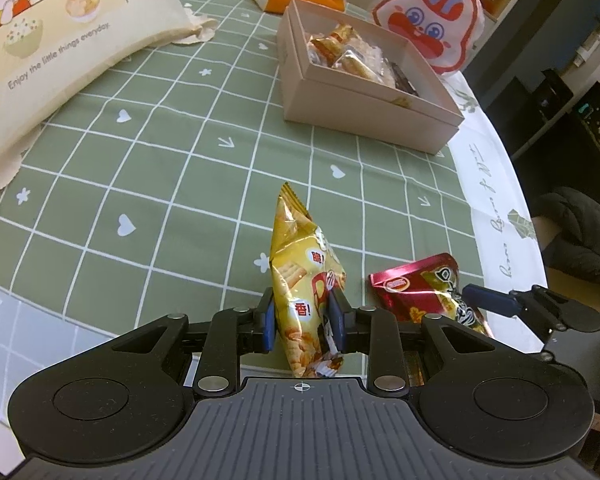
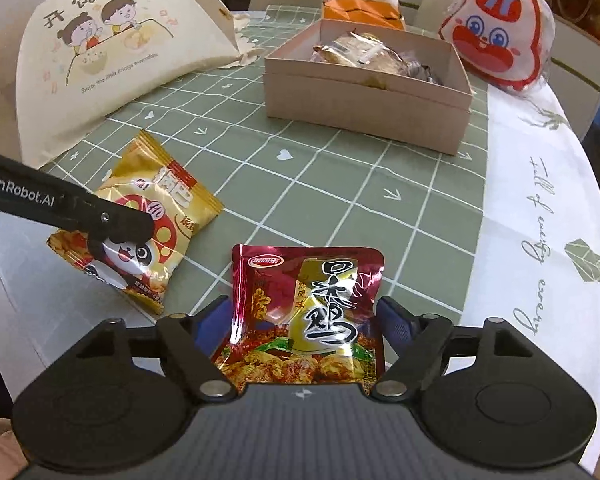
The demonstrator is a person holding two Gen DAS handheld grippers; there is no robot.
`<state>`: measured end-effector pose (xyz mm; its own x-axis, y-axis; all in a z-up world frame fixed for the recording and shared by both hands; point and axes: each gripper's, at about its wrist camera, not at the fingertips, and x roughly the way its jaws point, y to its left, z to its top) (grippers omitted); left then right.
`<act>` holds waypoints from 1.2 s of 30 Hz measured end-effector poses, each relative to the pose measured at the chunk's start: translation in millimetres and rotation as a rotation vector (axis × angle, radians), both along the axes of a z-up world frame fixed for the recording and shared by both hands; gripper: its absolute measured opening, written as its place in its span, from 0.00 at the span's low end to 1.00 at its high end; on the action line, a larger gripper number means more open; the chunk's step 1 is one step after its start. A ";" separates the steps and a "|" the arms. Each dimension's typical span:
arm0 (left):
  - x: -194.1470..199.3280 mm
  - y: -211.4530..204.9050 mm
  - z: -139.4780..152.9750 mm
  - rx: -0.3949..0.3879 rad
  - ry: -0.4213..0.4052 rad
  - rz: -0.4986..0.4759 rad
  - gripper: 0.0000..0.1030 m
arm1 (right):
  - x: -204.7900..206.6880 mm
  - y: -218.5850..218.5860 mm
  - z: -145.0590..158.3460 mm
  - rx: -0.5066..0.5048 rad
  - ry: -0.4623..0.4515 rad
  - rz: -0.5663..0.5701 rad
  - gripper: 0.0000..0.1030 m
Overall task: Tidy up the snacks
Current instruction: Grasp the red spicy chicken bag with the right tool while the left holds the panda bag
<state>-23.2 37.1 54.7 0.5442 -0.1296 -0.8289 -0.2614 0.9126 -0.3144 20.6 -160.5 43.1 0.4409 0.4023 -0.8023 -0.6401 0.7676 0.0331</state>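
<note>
Your left claw (image 1: pixel 303 322) is nearly closed on the yellow snack packet (image 1: pixel 306 280): both blue pads press the packet's sides, and the packet stands upright on edge between them, its crimped top pointing away from you. In the right wrist view the same yellow snack packet (image 2: pixel 148 220) sits to the left of your right claw, pinched by the black fingers of the left claw.

Your right claw (image 2: pixel 304 318) stands wide open around the red snack packet (image 2: pixel 306 312). The packet lies flat on the worktop (image 2: pixel 340 200) between the two blue pads, its lower end tucked under the claw body. The right-hand pad is at the packet's edge and the left-hand pad is close to the other edge; you cannot tell whether either pad actually touches the foil, and the foil shows no squeeze. From the left wrist view, the red snack packet (image 1: pixel 428 292) lies just to the right of your left claw, with one blue finger (image 1: pixel 490 300) of the right claw over its far side.

Ahead of both claws, well apart, is the open cardboard box (image 2: pixel 364 100) holding wrapped snacks. Further left ahead is a cream printed bag (image 2: pixel 112 60), and behind the box a rabbit-face pouch (image 2: pixel 496 36) and an orange box (image 2: pixel 360 12).
</note>
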 end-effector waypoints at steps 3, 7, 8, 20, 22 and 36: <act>0.0 0.1 -0.2 0.000 0.000 0.000 0.31 | 0.6 -3.3 1.9 -0.006 -0.006 -0.011 0.75; 0.0 -0.2 -0.2 0.002 0.000 0.000 0.31 | -1.3 -7.5 9.5 0.003 -0.027 -0.008 0.73; -0.1 -0.4 -0.2 0.003 0.000 0.000 0.31 | -2.0 -8.0 12.4 0.006 -0.037 -0.007 0.73; -2.2 -2.8 -0.4 0.005 -0.003 0.002 0.31 | 8.7 -9.9 12.4 -0.012 0.048 0.018 0.61; -2.2 -2.8 -0.5 0.005 -0.003 0.002 0.31 | 9.9 -10.5 8.5 0.009 0.064 0.005 0.71; -5.4 -1.5 -2.6 -0.015 -0.008 0.017 0.31 | 0.3 19.4 -15.2 -0.035 0.021 0.009 1.00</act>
<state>-28.6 35.7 52.1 0.5526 -0.1326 -0.8228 -0.2744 0.9033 -0.3299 20.9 -141.1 27.9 0.4205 0.3777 -0.8249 -0.6467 0.7625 0.0196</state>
